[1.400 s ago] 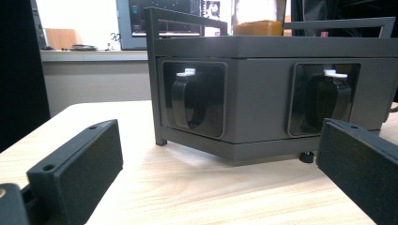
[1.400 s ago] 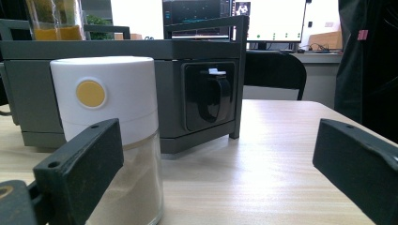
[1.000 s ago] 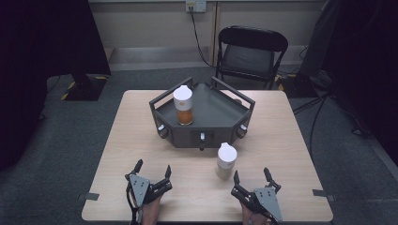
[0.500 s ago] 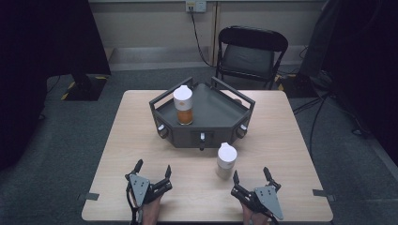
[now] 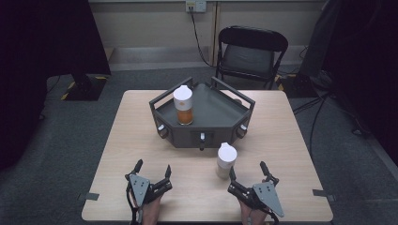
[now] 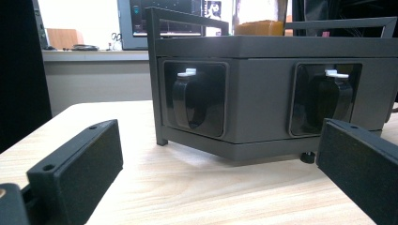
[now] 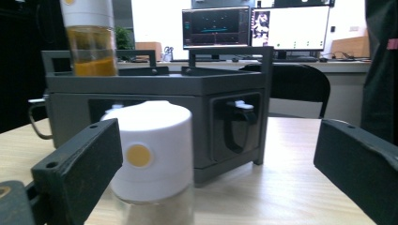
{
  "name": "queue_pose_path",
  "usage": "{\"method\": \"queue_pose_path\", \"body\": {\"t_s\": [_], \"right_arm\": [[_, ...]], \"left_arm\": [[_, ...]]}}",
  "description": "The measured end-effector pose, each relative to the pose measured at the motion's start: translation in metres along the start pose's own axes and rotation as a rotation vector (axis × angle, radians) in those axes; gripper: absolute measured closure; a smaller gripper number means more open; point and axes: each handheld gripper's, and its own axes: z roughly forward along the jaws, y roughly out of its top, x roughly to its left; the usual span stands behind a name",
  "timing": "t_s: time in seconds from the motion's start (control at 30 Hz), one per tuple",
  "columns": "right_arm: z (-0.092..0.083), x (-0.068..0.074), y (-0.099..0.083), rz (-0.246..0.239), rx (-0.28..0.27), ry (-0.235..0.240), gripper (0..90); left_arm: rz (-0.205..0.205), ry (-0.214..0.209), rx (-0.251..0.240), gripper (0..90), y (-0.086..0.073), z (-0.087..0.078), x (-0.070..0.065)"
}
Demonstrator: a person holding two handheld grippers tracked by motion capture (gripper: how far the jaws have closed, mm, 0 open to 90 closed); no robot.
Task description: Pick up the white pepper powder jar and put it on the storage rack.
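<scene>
Pale wood-grain table, smooth, square-cornered. Mid-table sits a dark grey tray, matte, angular many-sided shape with thin rail handles rising at the rim and recessed pockets in its side walls holding black loops with white clips. On the tray's left part stands a clear jar with amber contents and a tall white cap. A second jar, white rounded cap with a small yellow dot, pale contents behind clear glass, stands on the bare table just in front of the tray's near right face, apart from it. Left gripper rests at the near edge, left of centre, jaws spread wide, nothing between them; flat black foam-like pads face the tray's front-left corner with open wood between. Right gripper sits at the near edge, jaws also spread wide and empty; the white-capped jar is just ahead, toward its left jaw, whether touching I cannot tell. Plenty of free tabletop to both sides of the tray and along the near edge. Black folding chair beyond the far edge, grey carpet around.
</scene>
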Motion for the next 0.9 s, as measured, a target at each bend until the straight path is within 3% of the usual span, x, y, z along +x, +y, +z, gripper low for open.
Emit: {"method": "queue_pose_path", "body": {"t_s": [0.27, 0.5, 0.9], "right_arm": [[0.008, 0.007, 0.002, -0.005, -0.015, 0.043, 2.0], [0.018, 0.017, 0.007, -0.05, -0.008, 0.06, 2.6], [0.035, 0.023, 0.01, -0.03, 0.029, 0.086, 7.5]], "left_arm": [[0.0, 0.001, 0.0, 0.2, 0.0, 0.0, 0.0], [0.0, 0.001, 0.0, 0.2, 0.0, 0.0, 0.0], [0.0, 0.001, 0.0, 0.2, 0.0, 0.0, 0.0]]}}
